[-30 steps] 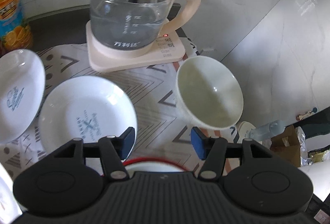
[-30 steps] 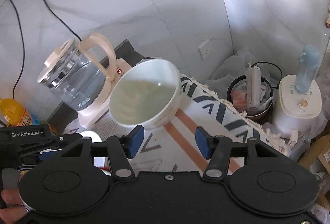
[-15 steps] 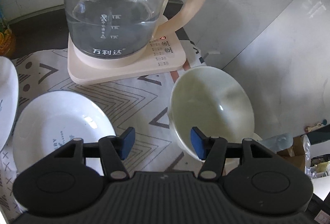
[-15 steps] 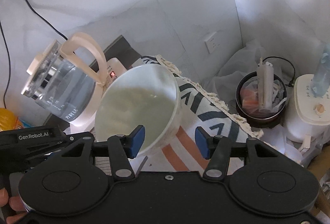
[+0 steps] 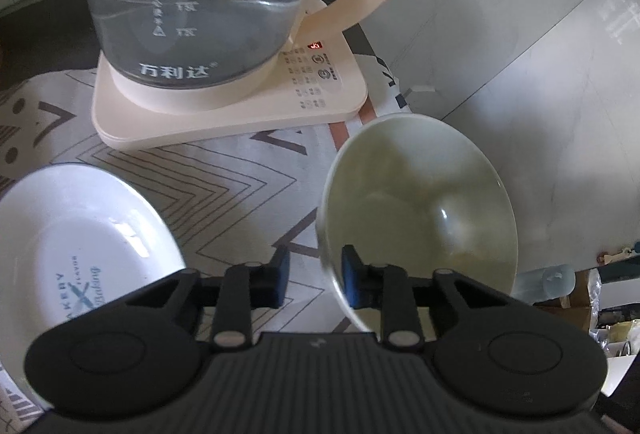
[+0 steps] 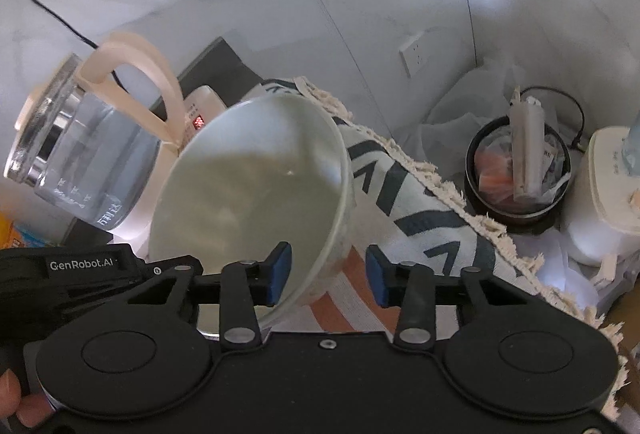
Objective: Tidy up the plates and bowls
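While both sets of jaws have just been closing, the left gripper and right gripper each straddle the pale bowl rim without yet pinching it, so next likely comes firm squeeze, then lift.

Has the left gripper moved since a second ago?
Yes. The left gripper has closed in on the kettle and bowl, its jaws just closing around the bowl's rim.

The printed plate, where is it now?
In the left wrist view, the printed plate lies at lower left on the patterned cloth, below the kettle base, left of the bowl.
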